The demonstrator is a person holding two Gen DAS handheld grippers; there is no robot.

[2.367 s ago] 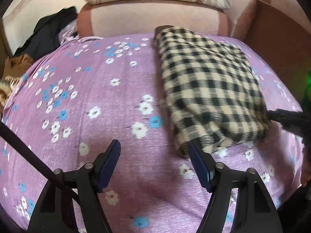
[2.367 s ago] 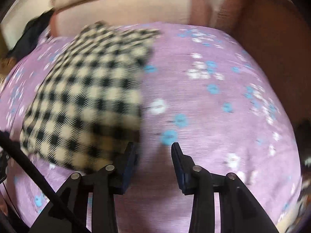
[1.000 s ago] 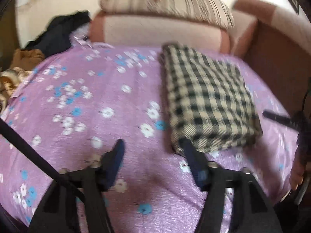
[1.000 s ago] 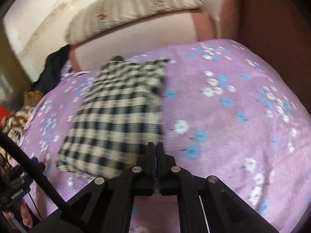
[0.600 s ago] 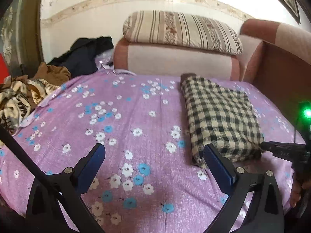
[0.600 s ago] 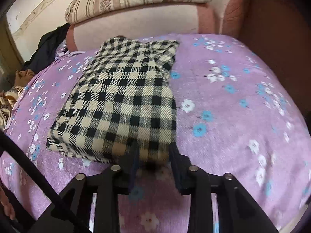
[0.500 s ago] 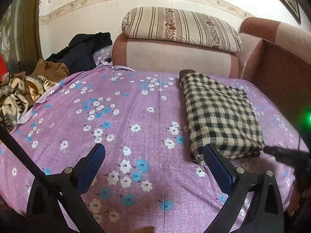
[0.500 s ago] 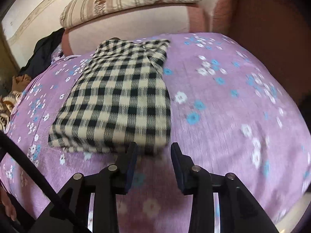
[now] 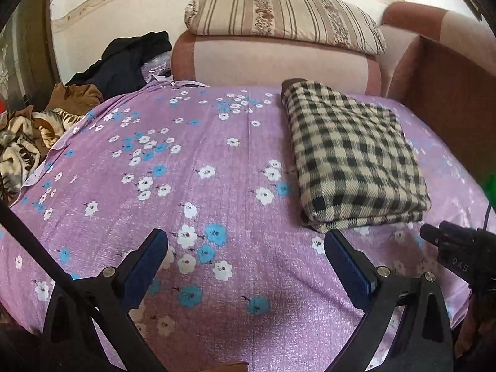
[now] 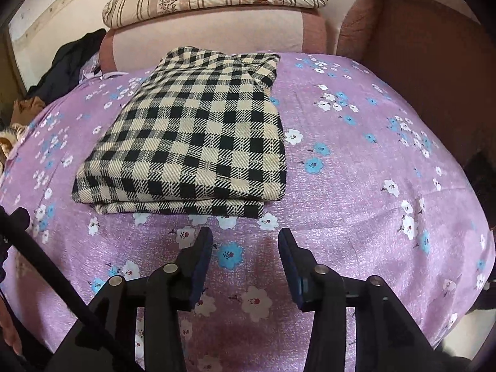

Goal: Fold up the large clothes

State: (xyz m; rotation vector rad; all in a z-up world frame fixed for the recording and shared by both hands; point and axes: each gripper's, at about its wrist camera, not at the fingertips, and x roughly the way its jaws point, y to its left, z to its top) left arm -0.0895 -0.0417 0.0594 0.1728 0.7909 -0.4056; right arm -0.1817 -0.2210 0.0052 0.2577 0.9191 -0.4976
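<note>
The checked garment (image 10: 192, 136) lies folded into a thick rectangle on the purple flowered sheet (image 10: 356, 186), its layered near edge just beyond the right gripper (image 10: 245, 248). That gripper points steeply down at bare sheet, its jaws opening with nothing between them; a second ago they were clamped together. The left gripper (image 9: 245, 248) hangs to the left, angled down, jaws spread wide and empty, wider than a second ago, its right finger near the garment's near left corner. The garment itself lies as it did half a second ago. Farther back sit a pink bolster (image 9: 272, 62) and a striped pillow (image 9: 279, 15).
</note>
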